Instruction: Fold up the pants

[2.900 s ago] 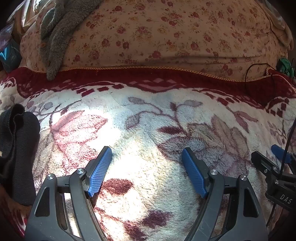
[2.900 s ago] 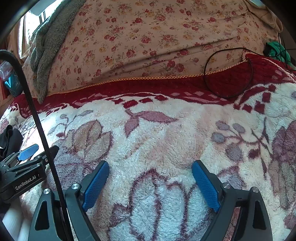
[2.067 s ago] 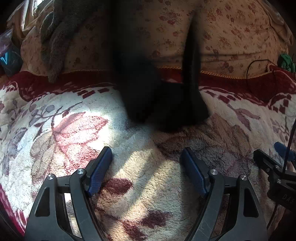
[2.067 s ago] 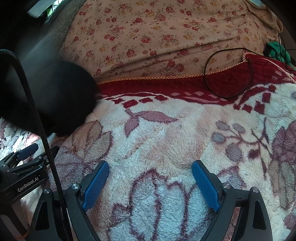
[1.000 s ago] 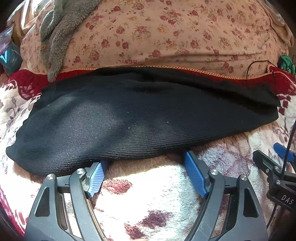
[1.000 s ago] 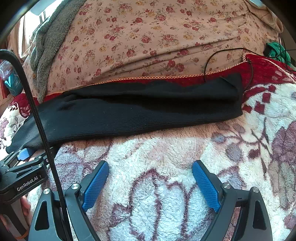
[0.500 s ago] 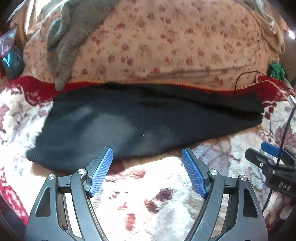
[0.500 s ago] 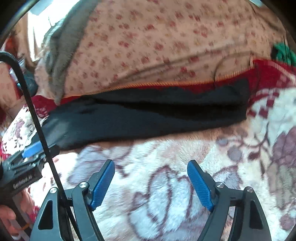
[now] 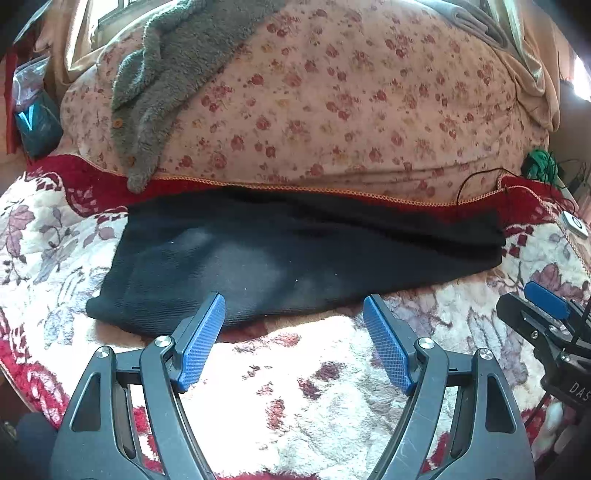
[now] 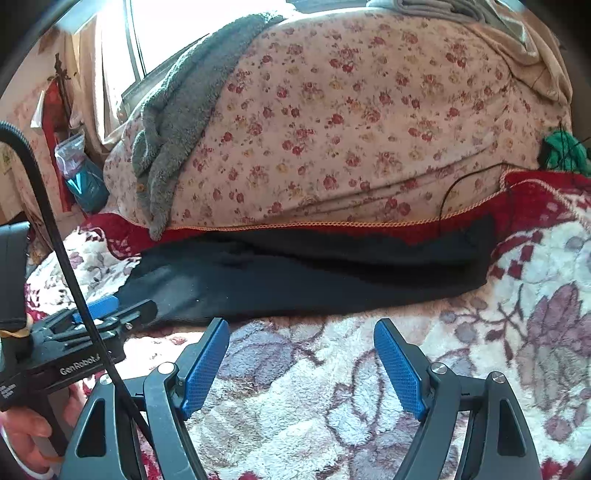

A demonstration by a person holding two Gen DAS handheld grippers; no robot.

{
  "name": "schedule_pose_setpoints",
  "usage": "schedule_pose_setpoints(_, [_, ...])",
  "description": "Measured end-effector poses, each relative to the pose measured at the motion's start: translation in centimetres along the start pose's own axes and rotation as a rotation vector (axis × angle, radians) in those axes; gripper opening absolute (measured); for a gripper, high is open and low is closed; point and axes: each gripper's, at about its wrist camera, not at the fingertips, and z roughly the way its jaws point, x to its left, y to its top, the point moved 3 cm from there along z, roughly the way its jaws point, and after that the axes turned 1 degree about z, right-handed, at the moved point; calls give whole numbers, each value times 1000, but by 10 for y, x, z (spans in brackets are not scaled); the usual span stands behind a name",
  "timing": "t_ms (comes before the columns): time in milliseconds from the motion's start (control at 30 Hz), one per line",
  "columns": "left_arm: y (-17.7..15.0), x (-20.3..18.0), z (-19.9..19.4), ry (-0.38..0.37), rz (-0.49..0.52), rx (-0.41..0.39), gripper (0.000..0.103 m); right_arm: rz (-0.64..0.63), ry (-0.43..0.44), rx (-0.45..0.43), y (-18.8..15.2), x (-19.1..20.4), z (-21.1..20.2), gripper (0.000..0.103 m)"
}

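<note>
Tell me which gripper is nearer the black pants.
Left. The left gripper has its left fingertip over the black pants near edge; the right gripper sits just short of it.

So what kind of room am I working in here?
Most likely a bedroom, on a bed: a fleecy cream-and-red floral blanket under the black knit pants, a bulky rose-print quilt behind, a curtained window.

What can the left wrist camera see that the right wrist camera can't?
Only the left wrist view shows a small white button device at the blanket's far right edge. Only the right wrist view shows the bright window and the person's hand under the left gripper. Both show the black pants spread flat on the floral blanket, the flowered quilt, the grey fuzzy garment, and open jaws.
</note>
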Motion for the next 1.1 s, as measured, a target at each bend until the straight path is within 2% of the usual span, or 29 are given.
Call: schedule_pose_setpoints(1100, [-4,10,11,22,-34,38,79,12,8,38,-3,2,16,80])
